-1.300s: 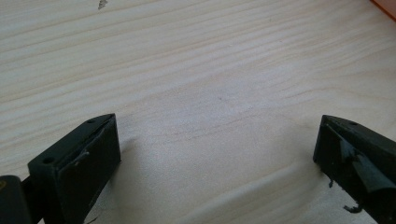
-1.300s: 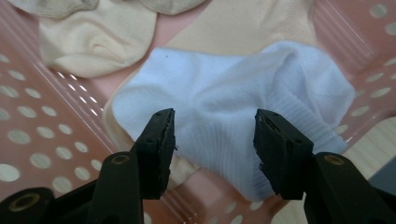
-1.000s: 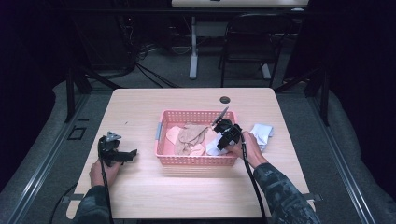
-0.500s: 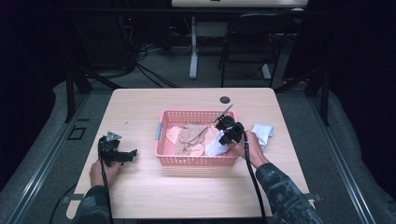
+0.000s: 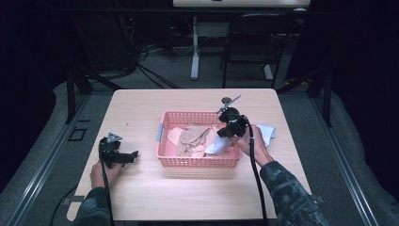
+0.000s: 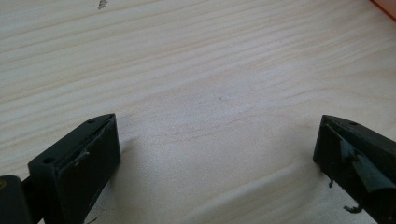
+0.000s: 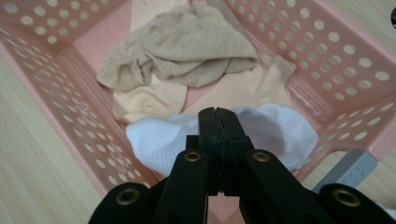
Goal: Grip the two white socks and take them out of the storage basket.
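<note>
Right tool (image 7: 218, 122) had its jaws pressed together on a white cloth (image 7: 159, 137), pinching it over the near right corner of the pink basket (image 5: 197, 161); in the high view this tool (image 5: 225, 133) hung above the basket's right end. Beneath both tools lay the wooden desk (image 5: 188, 193), the largest thing in reach. Ahead of the right tool, deeper in the basket, sat a crumpled tan cloth (image 7: 182, 46) on top of paler peach cloths (image 7: 144, 100). Just behind the tool, outside the basket on the desk, lay another white cloth (image 5: 266, 134). Left tool (image 5: 132, 155) rested on the desk well apart from the basket's left end, jaws spread wide over bare wood. Judging from this, the white cloth needed only releasing downward, and the right hand (image 5: 251, 149) was far nearer.
</note>
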Demonstrator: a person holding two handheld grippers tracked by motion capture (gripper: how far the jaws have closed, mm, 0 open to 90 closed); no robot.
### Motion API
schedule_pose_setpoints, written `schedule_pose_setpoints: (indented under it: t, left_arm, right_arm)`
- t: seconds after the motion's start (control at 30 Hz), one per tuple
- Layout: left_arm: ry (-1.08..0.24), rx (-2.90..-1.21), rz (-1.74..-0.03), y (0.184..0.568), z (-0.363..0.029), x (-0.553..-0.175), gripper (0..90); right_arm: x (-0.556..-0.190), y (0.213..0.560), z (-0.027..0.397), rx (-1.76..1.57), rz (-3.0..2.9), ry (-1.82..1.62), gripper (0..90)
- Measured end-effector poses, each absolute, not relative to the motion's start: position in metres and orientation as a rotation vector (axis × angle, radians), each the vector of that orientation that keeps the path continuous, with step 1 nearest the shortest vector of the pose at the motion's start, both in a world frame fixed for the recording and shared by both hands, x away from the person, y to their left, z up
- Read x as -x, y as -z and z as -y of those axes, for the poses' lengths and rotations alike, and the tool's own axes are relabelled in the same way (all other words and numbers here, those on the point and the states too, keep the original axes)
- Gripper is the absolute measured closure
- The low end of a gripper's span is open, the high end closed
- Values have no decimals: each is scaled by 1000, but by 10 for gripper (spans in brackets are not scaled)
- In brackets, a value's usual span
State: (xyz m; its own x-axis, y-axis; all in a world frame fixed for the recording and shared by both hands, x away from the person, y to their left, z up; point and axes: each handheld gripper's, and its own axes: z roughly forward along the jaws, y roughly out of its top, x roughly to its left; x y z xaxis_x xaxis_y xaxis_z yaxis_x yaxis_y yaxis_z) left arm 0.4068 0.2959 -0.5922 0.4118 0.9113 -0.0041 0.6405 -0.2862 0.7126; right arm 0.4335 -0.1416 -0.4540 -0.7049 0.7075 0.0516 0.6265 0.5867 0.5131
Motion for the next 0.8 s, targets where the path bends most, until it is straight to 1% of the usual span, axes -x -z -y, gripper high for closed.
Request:
schedule_pose_setpoints:
  t: [0.37,0.8]
  left_arm:
    - [-545,-2030,-1312,592,-296,-407,5]
    - [-545,-2030,-1314,592,-296,-407,5]
  right_arm:
    - [-434,434,142,-1103,-2628,-847,898]
    - [-434,402,140,-1047,-2594,-933,898]
